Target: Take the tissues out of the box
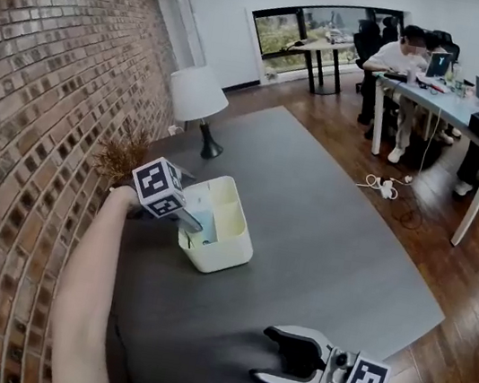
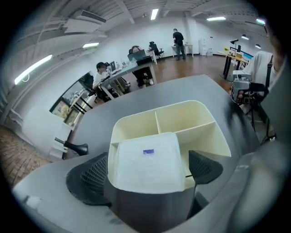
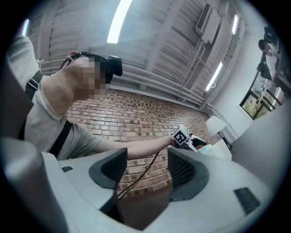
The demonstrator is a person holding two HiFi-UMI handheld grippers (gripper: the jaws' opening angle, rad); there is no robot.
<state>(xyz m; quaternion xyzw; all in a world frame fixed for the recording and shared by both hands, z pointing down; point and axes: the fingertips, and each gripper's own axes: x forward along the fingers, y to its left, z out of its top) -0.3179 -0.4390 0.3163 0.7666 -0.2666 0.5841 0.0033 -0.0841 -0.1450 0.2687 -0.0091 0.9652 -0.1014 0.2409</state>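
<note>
A brick wall (image 1: 26,105) crowds the table (image 1: 332,238) at its left edge; the bare dark top opens out rightward. The left gripper (image 1: 191,221), jaws spread, straddles the white, blue-marked tissue pack (image 2: 148,159) on the cream box's (image 1: 228,250) left side. The right gripper (image 1: 277,358) gapes empty at the near edge.

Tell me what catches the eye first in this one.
The cream box on the dark table stands out first, with the left gripper at it, jaws apart on either side of a white tissue pack in one compartment. The right gripper hangs open and empty at the table's near edge. A white lamp stands at the far end.
</note>
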